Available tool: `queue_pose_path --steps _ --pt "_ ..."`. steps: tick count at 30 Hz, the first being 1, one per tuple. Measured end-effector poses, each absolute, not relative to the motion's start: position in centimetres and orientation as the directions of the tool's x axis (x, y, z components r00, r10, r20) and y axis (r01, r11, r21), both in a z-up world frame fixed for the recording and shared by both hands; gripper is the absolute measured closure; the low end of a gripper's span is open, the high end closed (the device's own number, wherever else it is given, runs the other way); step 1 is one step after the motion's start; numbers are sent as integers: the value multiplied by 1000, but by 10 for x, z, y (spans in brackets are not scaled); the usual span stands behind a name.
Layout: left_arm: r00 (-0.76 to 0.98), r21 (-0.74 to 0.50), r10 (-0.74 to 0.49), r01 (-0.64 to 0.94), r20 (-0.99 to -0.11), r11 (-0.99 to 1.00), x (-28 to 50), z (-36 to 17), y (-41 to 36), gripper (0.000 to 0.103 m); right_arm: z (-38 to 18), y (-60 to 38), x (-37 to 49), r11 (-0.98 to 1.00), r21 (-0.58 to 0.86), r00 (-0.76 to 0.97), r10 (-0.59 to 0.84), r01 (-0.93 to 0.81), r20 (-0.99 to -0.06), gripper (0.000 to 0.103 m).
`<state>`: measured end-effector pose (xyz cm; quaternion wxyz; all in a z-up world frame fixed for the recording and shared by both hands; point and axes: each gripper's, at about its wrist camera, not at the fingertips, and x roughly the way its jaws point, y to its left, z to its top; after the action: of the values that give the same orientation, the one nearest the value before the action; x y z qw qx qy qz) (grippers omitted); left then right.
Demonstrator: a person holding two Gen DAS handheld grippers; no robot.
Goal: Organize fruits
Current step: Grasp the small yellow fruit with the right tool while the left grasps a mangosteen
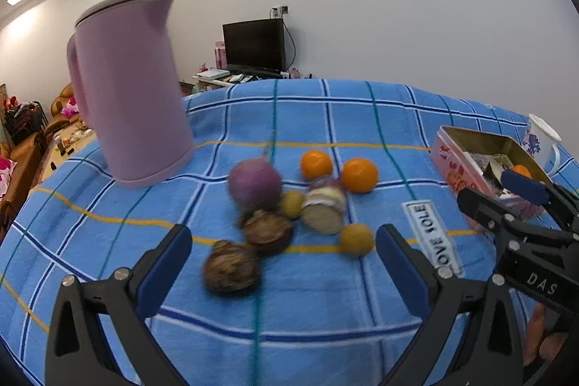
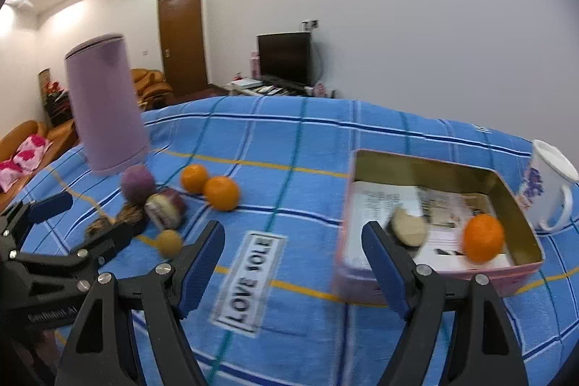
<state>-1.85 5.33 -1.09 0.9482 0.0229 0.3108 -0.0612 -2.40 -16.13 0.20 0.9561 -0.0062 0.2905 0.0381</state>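
A heap of fruit lies on the blue checked cloth: a purple round fruit point(image 1: 255, 183), two oranges point(image 1: 316, 164) point(image 1: 360, 175), a cut half point(image 1: 324, 210), small yellow fruits point(image 1: 356, 238) and two brown ones point(image 1: 231, 272). My left gripper point(image 1: 284, 241) hovers just short of the heap, open and holding nothing. The pink tin point(image 2: 362, 281) holds an orange point(image 2: 483, 238) and a cut piece point(image 2: 409, 227) on printed paper. My right gripper point(image 2: 295, 241) is open and empty, above the cloth at the tin's near left corner. In each view the other gripper shows at the edge point(image 1: 503, 196) point(image 2: 79, 221).
A tall lilac kettle point(image 1: 130, 96) stands behind the heap on the left. A white flowered mug point(image 2: 550, 183) sits to the right of the tin. A "LOVE SOLE" label point(image 2: 249, 281) is sewn on the cloth between heap and tin. The table drops off beyond.
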Motion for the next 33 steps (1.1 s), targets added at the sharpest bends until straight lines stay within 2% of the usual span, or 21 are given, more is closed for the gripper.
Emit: queue_pose_path --steps 8,12,14,17,22,26,31,33 --pt "744 -91 -137 102 -655 991 -22 -26 116 0 -3 -124 -22 980 29 787 178 -199 -590 24" --pt "748 -96 -127 85 -652 992 -26 -26 135 0 -12 -101 -9 961 58 724 243 -271 -645 24" --pt "750 -84 -118 84 -651 993 -26 -25 138 0 -17 -88 -1 954 64 695 258 -293 -671 33" --pt "742 -88 -139 108 -656 990 -25 -26 139 0 -23 -72 12 949 40 670 251 -314 -698 40" --pt "718 -70 -165 160 -676 985 -19 -30 128 0 -30 -59 27 948 59 629 253 -313 -735 41" --pt "707 -48 -164 181 -688 982 -13 -30 117 0 -35 -56 34 943 71 592 262 -326 -762 63" --pt "692 -39 -168 198 -702 979 -5 -31 106 1 -38 -63 38 943 108 570 280 -316 -773 75" --pt "677 -44 -165 192 -718 980 1 -34 103 7 -37 -68 37 940 124 567 293 -317 -770 75"
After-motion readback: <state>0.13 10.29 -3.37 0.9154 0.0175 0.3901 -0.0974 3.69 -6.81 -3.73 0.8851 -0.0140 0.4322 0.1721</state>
